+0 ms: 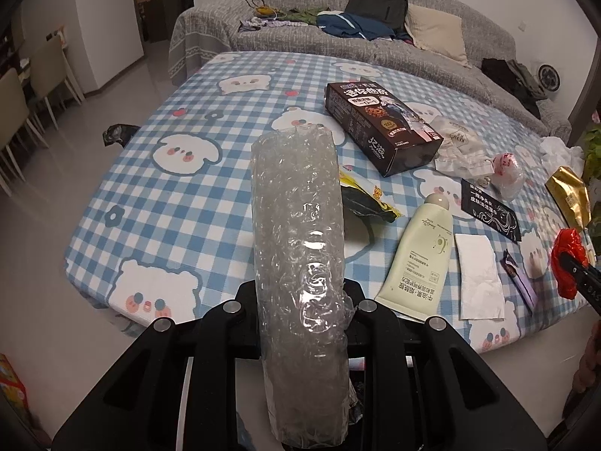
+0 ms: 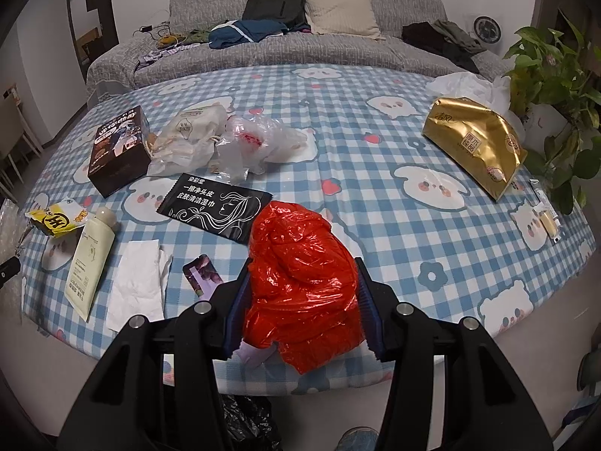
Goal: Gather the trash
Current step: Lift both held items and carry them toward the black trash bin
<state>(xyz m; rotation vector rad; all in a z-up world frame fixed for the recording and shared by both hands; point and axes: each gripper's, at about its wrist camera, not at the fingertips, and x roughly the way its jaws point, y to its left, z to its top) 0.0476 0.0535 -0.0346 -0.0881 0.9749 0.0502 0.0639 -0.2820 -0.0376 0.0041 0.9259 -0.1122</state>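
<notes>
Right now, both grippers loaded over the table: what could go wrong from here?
1. The bubble wrap roll sticks far out past the left gripper; tilting may let it slide free or sweep the yellow snack wrapper.
2. The red plastic bag in the right gripper is slick and bulges beyond the pads; it could squeeze out.
3. The black bin bag shows only under the table edge; drops might miss.

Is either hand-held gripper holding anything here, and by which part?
Left hand-held gripper: bubble-wrap roll, clamped around its lower middle. Right hand-held gripper: crumpled red plastic bag, pinched across its sides.
</notes>
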